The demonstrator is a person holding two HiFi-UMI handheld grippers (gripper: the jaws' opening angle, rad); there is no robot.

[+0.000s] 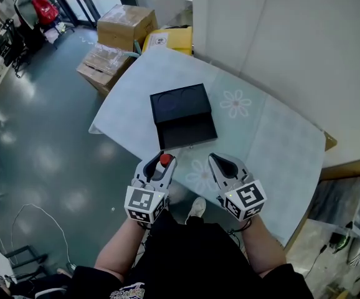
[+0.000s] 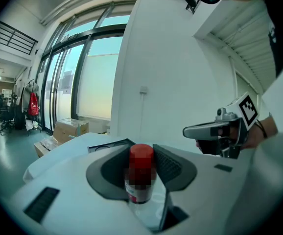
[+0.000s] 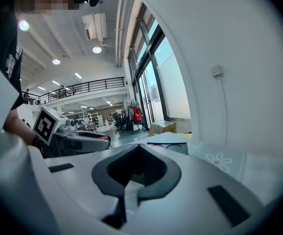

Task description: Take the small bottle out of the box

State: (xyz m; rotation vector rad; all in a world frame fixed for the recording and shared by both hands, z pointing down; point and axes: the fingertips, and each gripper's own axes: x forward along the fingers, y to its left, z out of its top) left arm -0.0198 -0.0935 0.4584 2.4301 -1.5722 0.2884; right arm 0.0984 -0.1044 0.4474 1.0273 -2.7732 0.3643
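The left gripper closes its fingers on the small bottle, which stands upright between them with its red cap on top. The open black box lies on the tabletop ahead of the fingers, well apart. The right gripper has its fingers together and empty, beside the left ones.

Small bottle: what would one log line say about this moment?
small bottle: clamped in left gripper, clear of box | right gripper: shut, empty
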